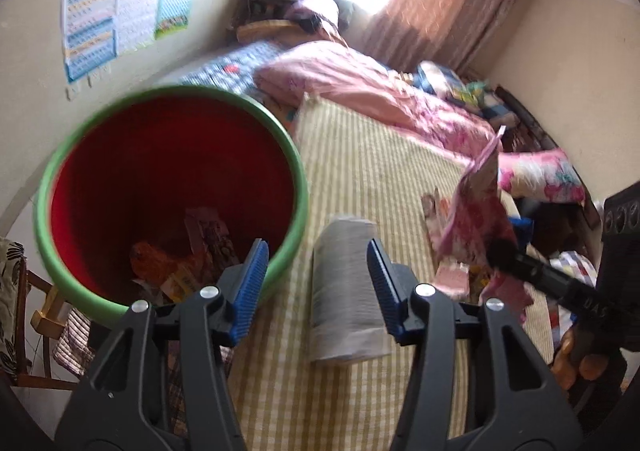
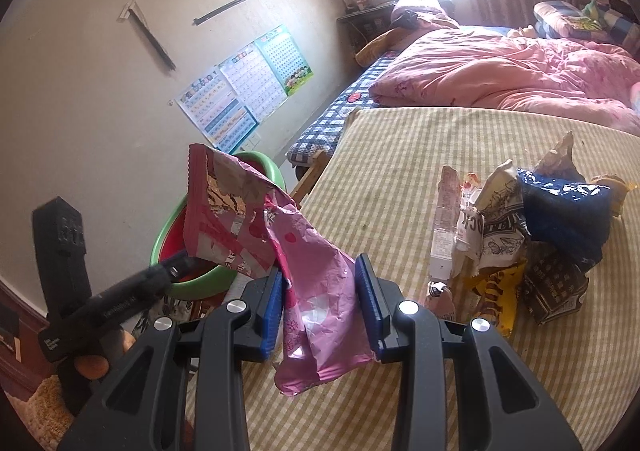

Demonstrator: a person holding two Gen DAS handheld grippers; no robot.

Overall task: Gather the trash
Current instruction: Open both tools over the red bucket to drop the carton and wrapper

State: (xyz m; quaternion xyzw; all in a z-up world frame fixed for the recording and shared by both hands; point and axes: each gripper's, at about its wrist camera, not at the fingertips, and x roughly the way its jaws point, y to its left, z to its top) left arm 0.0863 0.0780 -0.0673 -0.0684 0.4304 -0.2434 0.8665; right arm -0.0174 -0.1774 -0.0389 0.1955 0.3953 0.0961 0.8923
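A bin (image 1: 176,187) with a green rim and red inside stands beside the bed, with several wrappers (image 1: 188,263) at its bottom. My left gripper (image 1: 318,263) is open and empty, just right of the bin, above a grey folded packet (image 1: 346,291). My right gripper (image 2: 320,303) holds a crumpled pink snack bag (image 2: 280,243) between its blue pads, above the striped bed cover near the bin (image 2: 176,235). The pink bag also shows in the left wrist view (image 1: 476,207). A heap of wrappers (image 2: 520,235) lies on the cover to the right.
A yellow striped cover (image 2: 400,155) spreads over the bed, with a pink quilt (image 2: 500,75) behind it. A wooden chair (image 1: 36,319) stands left of the bin. Posters (image 2: 244,91) hang on the wall. More wrappers (image 1: 452,271) lie at the cover's right edge.
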